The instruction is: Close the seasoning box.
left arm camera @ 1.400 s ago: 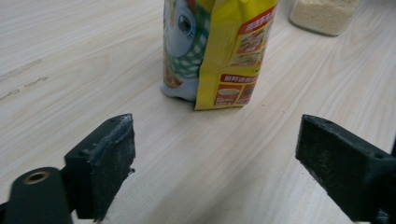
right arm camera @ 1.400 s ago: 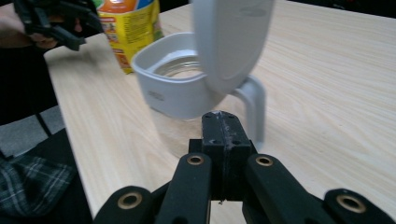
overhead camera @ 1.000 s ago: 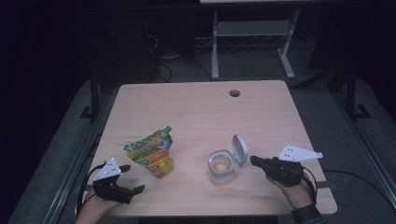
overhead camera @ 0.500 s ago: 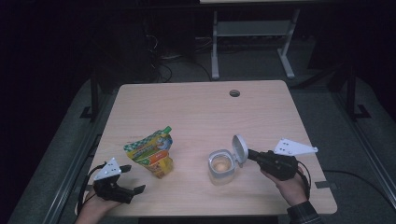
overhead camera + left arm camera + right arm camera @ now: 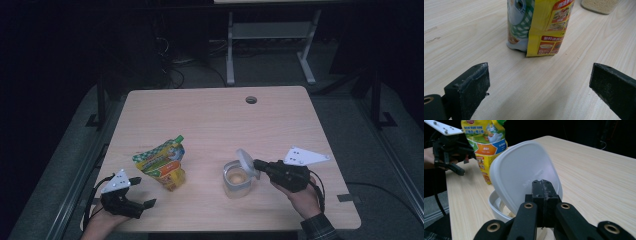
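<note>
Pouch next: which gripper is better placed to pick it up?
Left. The left gripper sits open just short of the pouch, nothing between its jaws. The right gripper is shut on the lid, tilted up over the container.

Print on the pouch, little of it legible

We see Chinese characters on the yellow pouch (image 5: 541,25) standing just ahead of the left gripper (image 5: 539,87): white script on orange and red bands above small food photos, too small for us to read with certainty; nothing else carries lettering.
</note>
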A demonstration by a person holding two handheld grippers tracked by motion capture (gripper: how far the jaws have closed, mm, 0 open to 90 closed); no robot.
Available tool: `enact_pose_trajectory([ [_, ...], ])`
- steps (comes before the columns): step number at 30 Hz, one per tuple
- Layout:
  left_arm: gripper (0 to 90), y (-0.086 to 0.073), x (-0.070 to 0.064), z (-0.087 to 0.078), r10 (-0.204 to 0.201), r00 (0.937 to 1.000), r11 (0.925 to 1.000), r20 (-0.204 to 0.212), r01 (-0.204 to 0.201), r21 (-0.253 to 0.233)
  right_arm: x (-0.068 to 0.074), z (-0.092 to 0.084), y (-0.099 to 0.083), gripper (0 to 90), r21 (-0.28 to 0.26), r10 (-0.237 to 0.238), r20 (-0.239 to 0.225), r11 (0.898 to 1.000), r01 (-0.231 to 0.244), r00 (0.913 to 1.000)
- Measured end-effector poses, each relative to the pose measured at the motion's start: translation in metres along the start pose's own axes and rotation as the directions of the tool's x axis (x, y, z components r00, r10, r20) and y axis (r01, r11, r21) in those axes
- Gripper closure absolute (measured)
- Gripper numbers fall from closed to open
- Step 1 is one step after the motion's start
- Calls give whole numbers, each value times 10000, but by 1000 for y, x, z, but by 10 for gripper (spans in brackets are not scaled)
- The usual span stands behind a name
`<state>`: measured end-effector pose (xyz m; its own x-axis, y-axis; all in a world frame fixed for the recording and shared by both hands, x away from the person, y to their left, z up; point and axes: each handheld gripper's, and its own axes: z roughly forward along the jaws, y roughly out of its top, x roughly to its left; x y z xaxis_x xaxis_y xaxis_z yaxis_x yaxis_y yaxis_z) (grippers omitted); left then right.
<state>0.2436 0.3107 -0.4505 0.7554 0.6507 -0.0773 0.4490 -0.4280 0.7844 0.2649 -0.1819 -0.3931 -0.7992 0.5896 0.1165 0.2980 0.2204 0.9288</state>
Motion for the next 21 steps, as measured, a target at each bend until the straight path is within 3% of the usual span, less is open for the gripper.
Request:
enact_pose_trajectory([
  [11, 26, 2, 0, 0, -83, 10000, 9999, 24, 83, -68, -3, -5, -1, 894, -80, 57, 236, 10000, -55, 9997],
  [16, 26, 2, 1, 1, -42, 10000, 10000, 20, 42, -78, -10, -9, -4, 830, -66, 201, 485, 9998, -198, 9986],
  [21, 26, 1, 0, 0, -58, 10000, 9999, 47, 58, -126, -14, -15, -5, 699, -162, 334, 821, 9994, -322, 9961],
])
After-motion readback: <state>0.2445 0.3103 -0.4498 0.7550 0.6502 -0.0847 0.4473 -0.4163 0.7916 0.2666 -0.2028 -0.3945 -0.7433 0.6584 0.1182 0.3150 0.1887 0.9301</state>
